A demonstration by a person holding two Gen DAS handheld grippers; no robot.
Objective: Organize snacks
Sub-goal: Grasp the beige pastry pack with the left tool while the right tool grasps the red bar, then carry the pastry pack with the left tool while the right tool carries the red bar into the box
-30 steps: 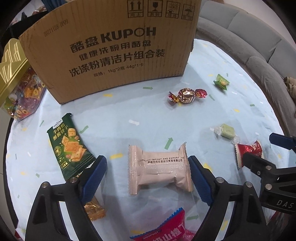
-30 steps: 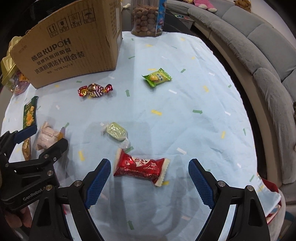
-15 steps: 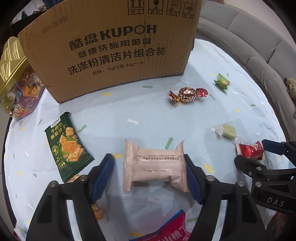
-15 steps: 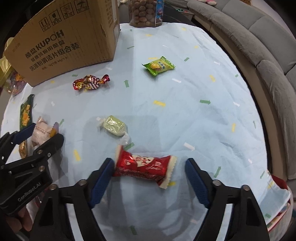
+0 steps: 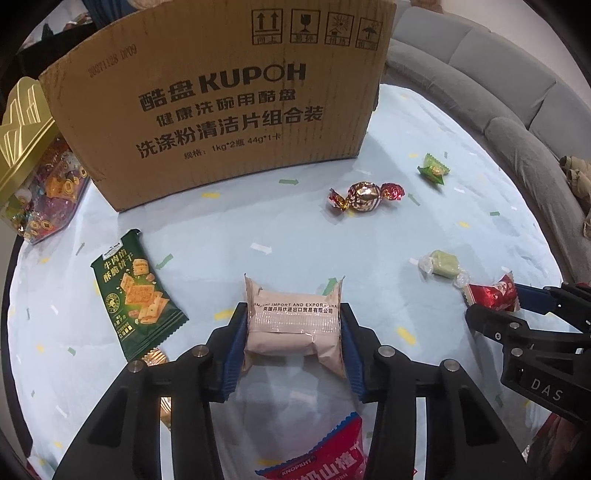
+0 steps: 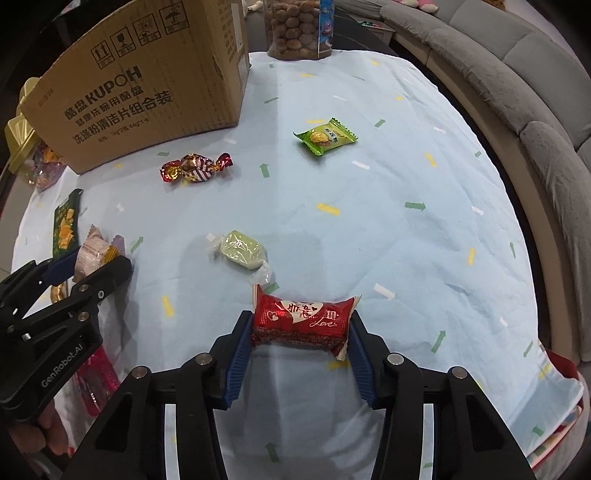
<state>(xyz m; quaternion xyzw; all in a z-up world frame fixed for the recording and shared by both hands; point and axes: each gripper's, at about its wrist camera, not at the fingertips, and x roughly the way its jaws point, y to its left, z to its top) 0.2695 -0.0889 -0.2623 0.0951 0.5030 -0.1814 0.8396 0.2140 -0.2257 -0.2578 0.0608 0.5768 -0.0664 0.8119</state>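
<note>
1. Pale blue cloth [image 6: 388, 177] covers the rounded table; to the right of the cardboard box [image 6: 140, 96] it lies open as far as the table's curved edge, with only a green candy packet [image 6: 325, 136] and a red-and-gold foil sweet [image 6: 195, 168] on it.
2. Well in front of the box, the left gripper [image 5: 293, 332] has its blue pads pressed against both short ends of a beige snack pack [image 5: 293, 325], pinching it.
3. Right of that, and farther from the box, the right gripper [image 6: 300, 332] pinches a red candy pack [image 6: 301, 319] in the same way.
4. Both packs lie crosswise between the fingers, long axis left to right, roughly parallel to the box's printed face.
5. A light green wrapped sweet [image 6: 242, 251] sits just on the box side of the red pack; whether its twisted end touches that pack cannot be told.
6. A dark green cracker packet [image 5: 138, 295] lies in front of the box's left corner, its long axis running away from the box.
7. A gold-wrapped piece [image 5: 157, 358] is partly hidden under the cracker packet and the left gripper's arm.
8. A red bag [image 5: 325, 454] nearest the left camera is cut off by the frame edge.
9. Left of the box, a gold-lidded container of sweets [image 5: 33, 166] is cut by the lens rim.
10. Behind the box, a clear jar [image 6: 299, 26] is cropped at the top.
</note>
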